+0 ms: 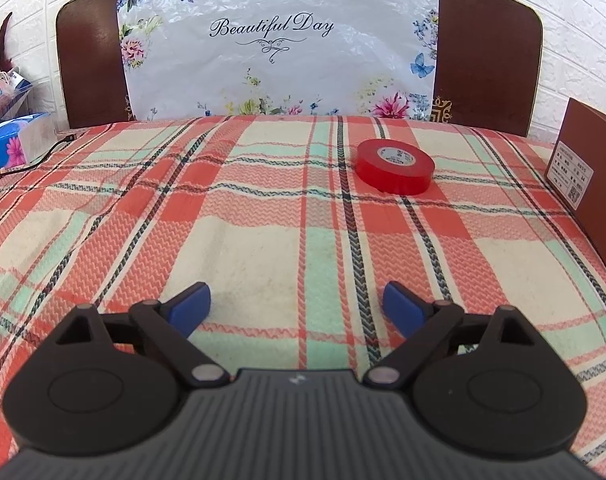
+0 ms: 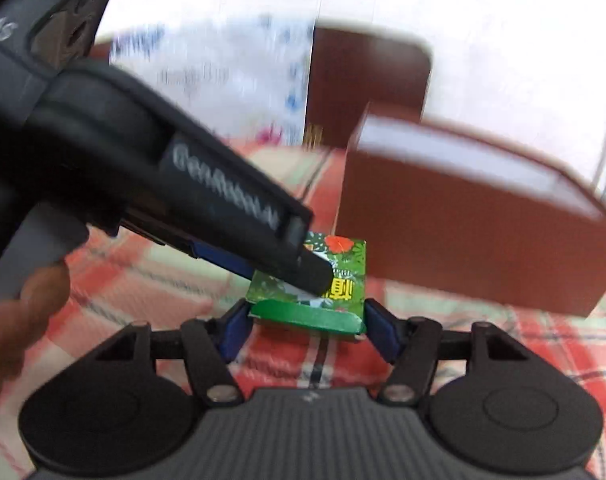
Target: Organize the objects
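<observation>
My right gripper is shut on a small green box with a leafy print, its blue pads pressed against the box's two sides above the plaid cloth. The left gripper crosses this view from the upper left, and one dark finger overlaps the green box's top. In the left wrist view my left gripper stands open with nothing between its pads. A red tape roll lies flat on the cloth ahead of it, slightly right.
An open brown cardboard box stands just behind the green box, and its labelled side shows at the right. A dark headboard with a floral plastic sheet backs the cloth. Tissue packs and a cable lie far left. A hand holds the left gripper.
</observation>
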